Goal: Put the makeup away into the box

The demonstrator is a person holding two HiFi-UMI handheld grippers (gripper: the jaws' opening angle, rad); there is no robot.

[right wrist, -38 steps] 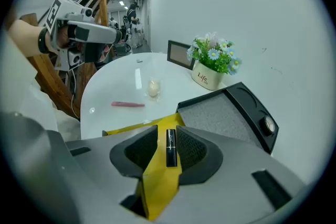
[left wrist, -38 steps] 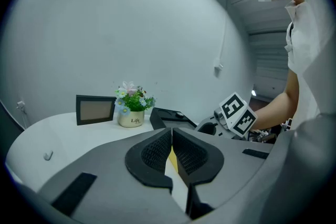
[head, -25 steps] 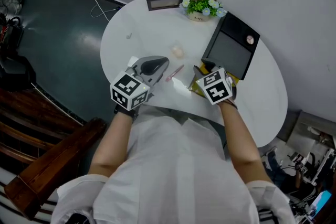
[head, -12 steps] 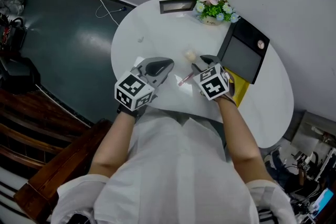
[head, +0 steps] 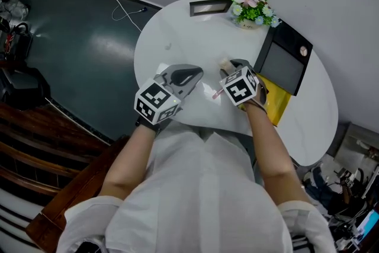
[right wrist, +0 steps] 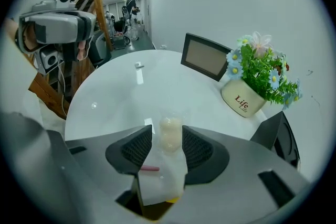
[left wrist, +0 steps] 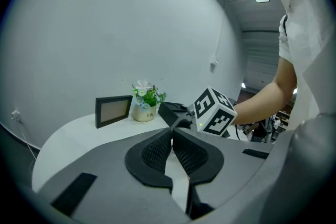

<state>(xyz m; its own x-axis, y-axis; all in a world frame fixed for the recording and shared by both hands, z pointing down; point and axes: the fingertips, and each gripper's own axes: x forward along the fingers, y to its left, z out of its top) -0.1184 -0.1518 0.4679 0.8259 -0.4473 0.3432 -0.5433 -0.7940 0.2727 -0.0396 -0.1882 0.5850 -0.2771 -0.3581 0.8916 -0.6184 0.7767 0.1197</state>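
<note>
The right gripper (head: 235, 70) points down, its jaws wide and just now opening, so they straddle the pale puff (right wrist: 169, 132) on the table (head: 177, 32) (not yet pinched); the left gripper (left wrist: 171, 134) hovers closed and empty, near left; the box (head: 284, 65) lies open far right, ready.

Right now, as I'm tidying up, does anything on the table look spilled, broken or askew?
Nothing stands out: the pale item and pink stick just lie loose on the table, outside the box.
</note>
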